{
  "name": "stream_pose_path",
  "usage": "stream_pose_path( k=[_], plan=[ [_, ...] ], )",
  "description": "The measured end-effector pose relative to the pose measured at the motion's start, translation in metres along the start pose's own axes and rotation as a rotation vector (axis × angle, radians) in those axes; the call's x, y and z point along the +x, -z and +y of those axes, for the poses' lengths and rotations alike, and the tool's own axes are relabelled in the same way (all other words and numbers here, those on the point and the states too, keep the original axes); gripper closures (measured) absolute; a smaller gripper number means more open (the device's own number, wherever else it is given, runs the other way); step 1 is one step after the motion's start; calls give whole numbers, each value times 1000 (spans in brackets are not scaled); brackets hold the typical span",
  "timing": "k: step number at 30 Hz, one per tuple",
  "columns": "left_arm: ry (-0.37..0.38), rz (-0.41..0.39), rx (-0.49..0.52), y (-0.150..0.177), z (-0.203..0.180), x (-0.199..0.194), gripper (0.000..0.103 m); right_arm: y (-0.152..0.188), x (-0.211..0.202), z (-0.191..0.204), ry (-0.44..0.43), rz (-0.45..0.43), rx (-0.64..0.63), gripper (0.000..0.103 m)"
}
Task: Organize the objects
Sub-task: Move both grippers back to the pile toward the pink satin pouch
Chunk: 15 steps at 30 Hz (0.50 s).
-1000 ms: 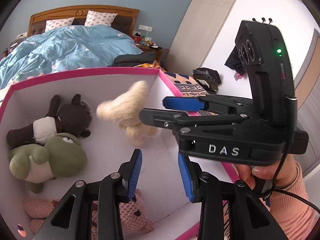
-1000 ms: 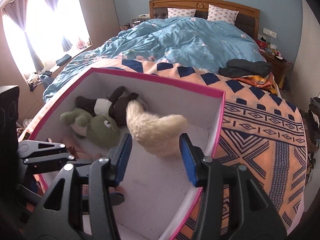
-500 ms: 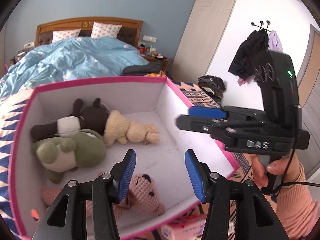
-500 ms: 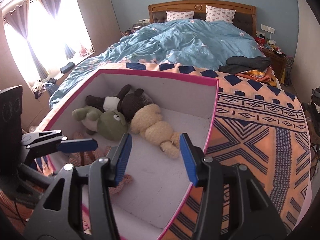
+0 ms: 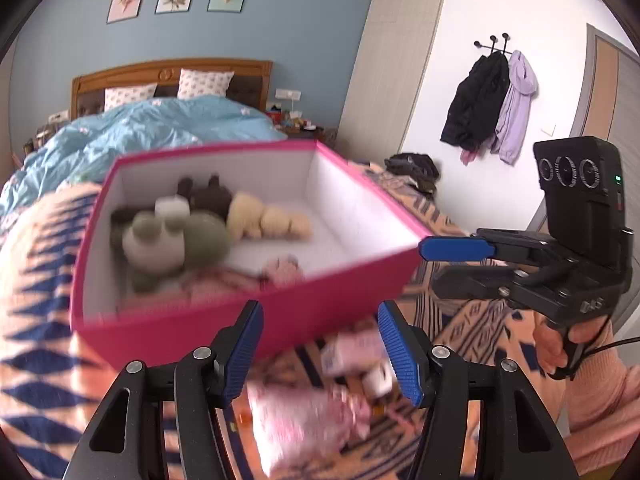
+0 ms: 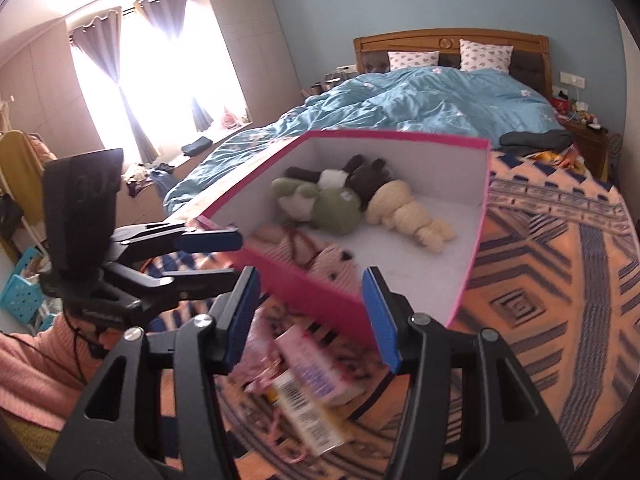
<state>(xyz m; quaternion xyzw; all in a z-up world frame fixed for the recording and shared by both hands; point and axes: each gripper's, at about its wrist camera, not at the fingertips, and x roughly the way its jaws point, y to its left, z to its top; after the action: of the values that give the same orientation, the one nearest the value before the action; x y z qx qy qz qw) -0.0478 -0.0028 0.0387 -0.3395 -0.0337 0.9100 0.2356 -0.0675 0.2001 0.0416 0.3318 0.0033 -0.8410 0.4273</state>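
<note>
Both tongs [image 5: 320, 354] [image 6: 310, 316] have drawn back, agape and empty, from the toy-filled pink box [image 5: 248, 320].

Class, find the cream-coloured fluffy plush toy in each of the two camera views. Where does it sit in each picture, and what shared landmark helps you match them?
Left wrist view: the cream-coloured fluffy plush toy lies centre-left, inside the pink box with white inner walls, right of the dark brown plush.
Right wrist view: the same toy lies right of centre, inside the box, near its far wall.
Shared landmark: the green frog plush, next to it in both views.
</note>
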Motion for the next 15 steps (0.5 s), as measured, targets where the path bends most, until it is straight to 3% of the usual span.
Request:
stream_pose_path(
  k=[8,15],
  plan=[
    [-38,101,-64,45,19,11,42,53,20,33,-114,71,74,48],
    [-47,163,-117,65,35,22,43,82,59,34,-88,190,169,48]
  ],
)
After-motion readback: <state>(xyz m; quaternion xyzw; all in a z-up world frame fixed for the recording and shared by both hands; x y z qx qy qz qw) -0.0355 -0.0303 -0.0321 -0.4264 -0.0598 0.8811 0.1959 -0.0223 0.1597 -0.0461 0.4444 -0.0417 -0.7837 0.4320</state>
